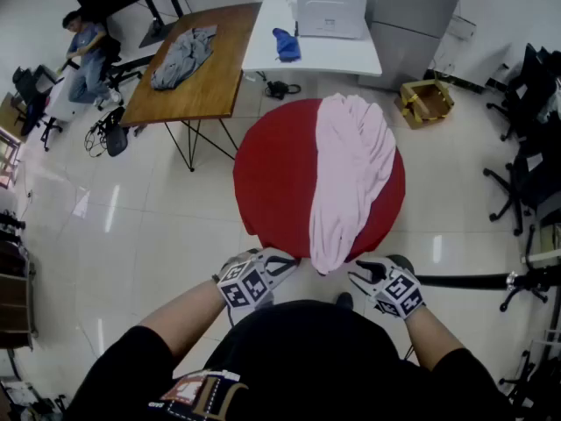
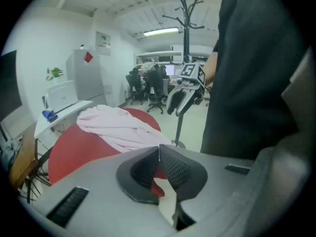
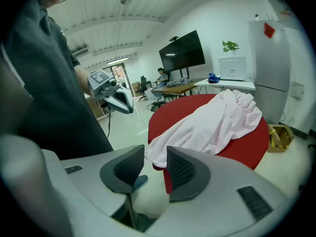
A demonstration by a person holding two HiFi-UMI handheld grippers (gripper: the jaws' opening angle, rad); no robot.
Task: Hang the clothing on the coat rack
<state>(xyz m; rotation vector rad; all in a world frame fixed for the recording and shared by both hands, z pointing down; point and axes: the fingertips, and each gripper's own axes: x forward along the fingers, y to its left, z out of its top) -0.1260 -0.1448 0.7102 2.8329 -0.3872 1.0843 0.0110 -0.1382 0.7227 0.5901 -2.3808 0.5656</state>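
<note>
A pale pink garment lies draped across a round red table, and its near end hangs over the table's front edge. My left gripper is just short of that edge, to the left of the hanging end, shut with its jaws meeting on nothing. My right gripper is on the other side of the hem. It stands open, with the garment's hem just beyond the gap and not between the pads. The black coat rack stands to my right, its pole visible in the head view.
A wooden table with a grey garment stands at the back left. Beside it is a white table with a printer and a blue cloth. A cardboard box and office chairs are at the right. A person sits far left.
</note>
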